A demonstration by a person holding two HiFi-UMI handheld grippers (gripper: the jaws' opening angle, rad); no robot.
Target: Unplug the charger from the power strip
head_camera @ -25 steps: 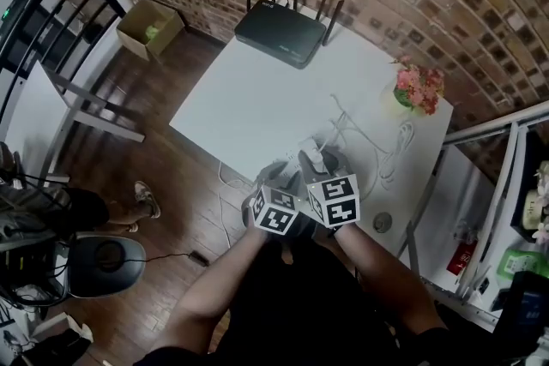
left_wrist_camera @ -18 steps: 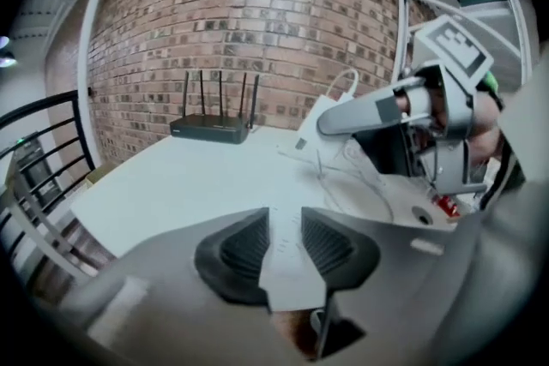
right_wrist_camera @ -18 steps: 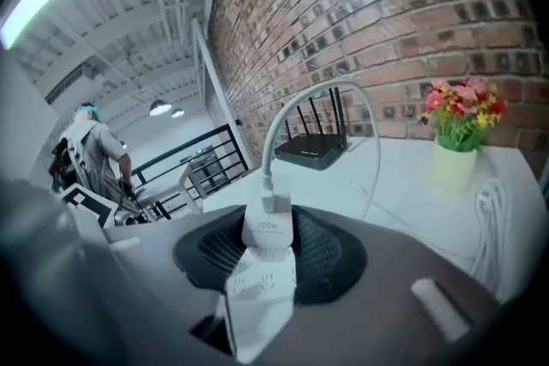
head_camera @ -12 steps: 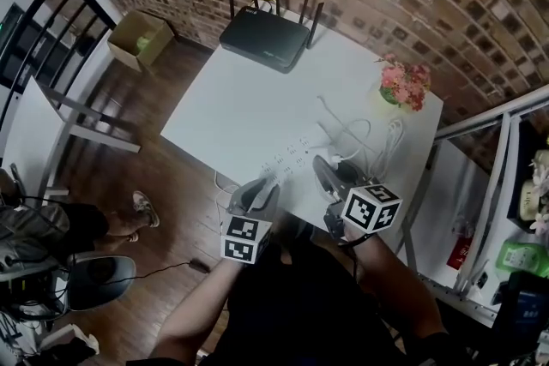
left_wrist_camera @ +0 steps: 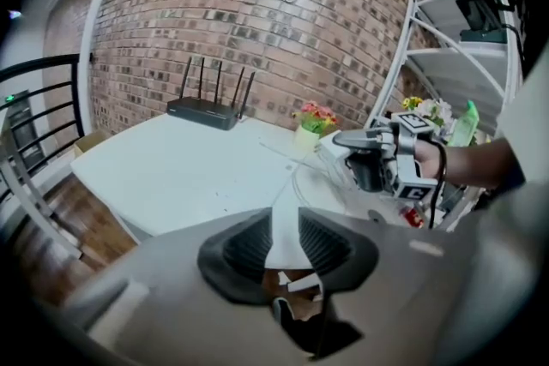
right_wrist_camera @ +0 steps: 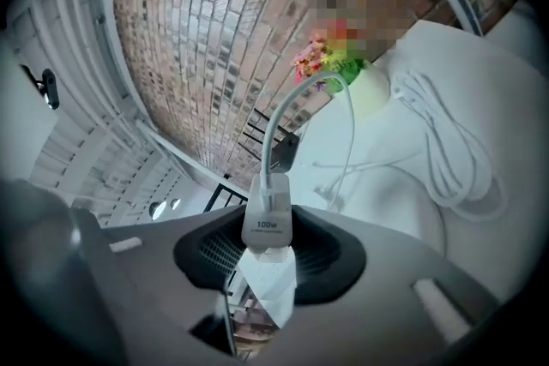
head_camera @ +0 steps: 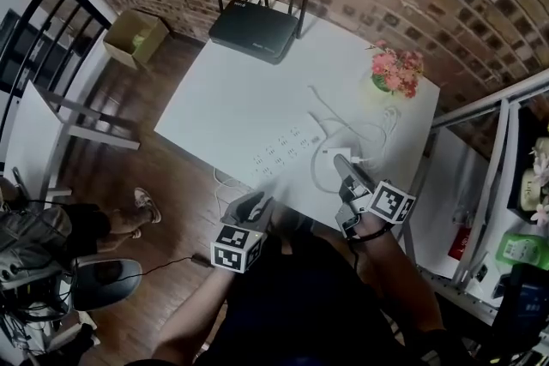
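Your right gripper (head_camera: pixel 350 173) clamps the white charger (right_wrist_camera: pixel 268 217), whose cable arches up from the jaws. That wrist is rolled and sits over the table's (head_camera: pixel 232 90) near edge. The power strip (head_camera: pixel 283 152) lies apart to its left. Your left gripper (left_wrist_camera: pixel 283 240) is empty, its jaws have just been closing to a narrow gap, and it hangs off the table edge.

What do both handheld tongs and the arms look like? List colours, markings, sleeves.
Left tongs and right tongs: grey bodies, black ribbed pads, each topped by a white cube with black square markers. Forearms unsleeved; dark top. A black cord loops at the right wrist.
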